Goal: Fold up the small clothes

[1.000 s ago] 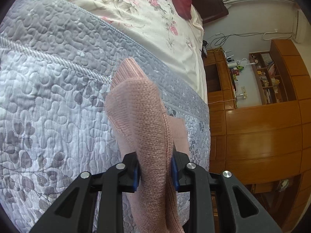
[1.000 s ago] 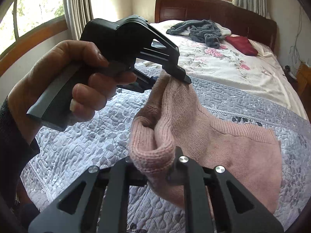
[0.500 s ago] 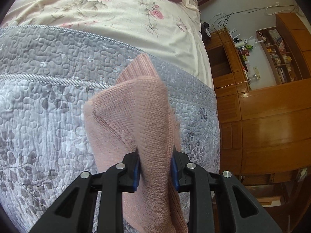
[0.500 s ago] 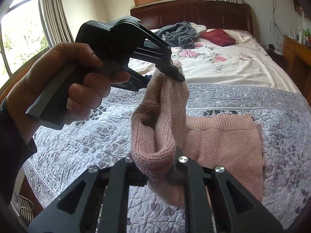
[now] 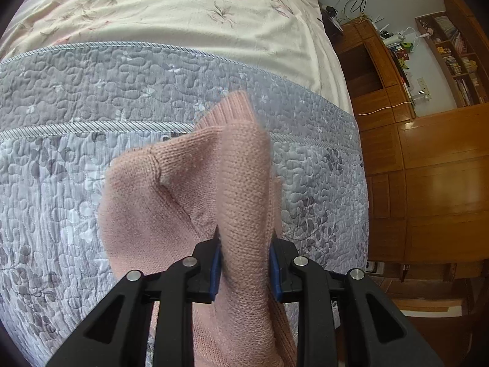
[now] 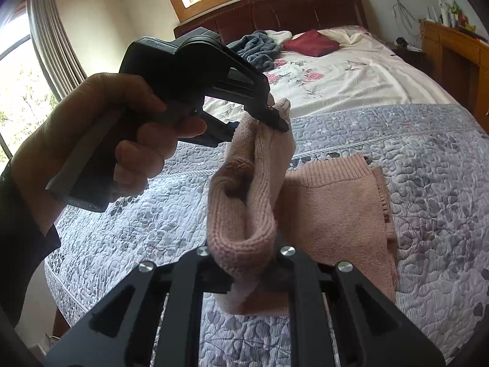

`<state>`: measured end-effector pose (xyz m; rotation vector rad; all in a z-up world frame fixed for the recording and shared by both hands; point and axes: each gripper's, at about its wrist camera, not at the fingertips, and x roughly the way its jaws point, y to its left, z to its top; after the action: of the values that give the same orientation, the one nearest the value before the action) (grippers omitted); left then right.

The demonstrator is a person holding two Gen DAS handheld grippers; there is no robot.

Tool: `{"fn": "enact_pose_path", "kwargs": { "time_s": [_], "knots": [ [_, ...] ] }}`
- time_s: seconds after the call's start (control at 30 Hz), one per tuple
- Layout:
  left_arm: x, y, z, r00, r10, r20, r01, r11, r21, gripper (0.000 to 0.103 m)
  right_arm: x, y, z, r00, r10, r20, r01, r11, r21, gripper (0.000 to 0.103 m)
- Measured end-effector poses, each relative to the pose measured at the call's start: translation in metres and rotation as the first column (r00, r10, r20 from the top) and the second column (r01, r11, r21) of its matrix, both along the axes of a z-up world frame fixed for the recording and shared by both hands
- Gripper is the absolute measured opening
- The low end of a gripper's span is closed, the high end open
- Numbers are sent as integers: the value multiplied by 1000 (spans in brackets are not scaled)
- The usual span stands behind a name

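A small pink knit garment (image 6: 333,208) lies partly on the grey quilted bedspread (image 6: 434,165), with one edge lifted off it. My left gripper (image 5: 244,263) is shut on a fold of that pink knit (image 5: 241,183), which bulges up between the blue pads. In the right wrist view the left gripper (image 6: 276,119), held by a hand (image 6: 122,128), pinches the top of the raised fold. My right gripper (image 6: 247,263) is shut on the lower end of the same fold, and the knit hides its fingertips.
Beyond the quilt lies a cream floral sheet (image 6: 336,73) with a grey-blue garment (image 6: 256,49) and a dark red one (image 6: 311,42) near the wooden headboard (image 6: 290,9). Wooden cabinets (image 5: 434,183) and shelves stand past the bed's right edge. Windows with curtains (image 6: 52,36) are on the left.
Both grippers have carried the raised fold across the bed toward the flat part of the garment. The flat part has become narrower and more doubled over. Both stay shut.
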<state>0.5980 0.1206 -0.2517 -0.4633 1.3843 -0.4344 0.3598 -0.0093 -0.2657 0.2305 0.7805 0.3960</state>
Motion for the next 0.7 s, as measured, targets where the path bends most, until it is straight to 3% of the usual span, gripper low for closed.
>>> {"fn": "enact_pose_path", "kwargs": {
  "time_s": [0.4, 0.7],
  "knots": [
    [7, -70, -40, 998, -52, -30, 56, 985, 160, 25, 0, -60, -45, 995, -71, -74, 79, 991, 105, 11],
    [0, -120, -60, 996, -86, 15, 77, 947, 311, 25, -8, -102, -83, 988, -97, -124, 121, 971, 208, 11]
  ]
}}
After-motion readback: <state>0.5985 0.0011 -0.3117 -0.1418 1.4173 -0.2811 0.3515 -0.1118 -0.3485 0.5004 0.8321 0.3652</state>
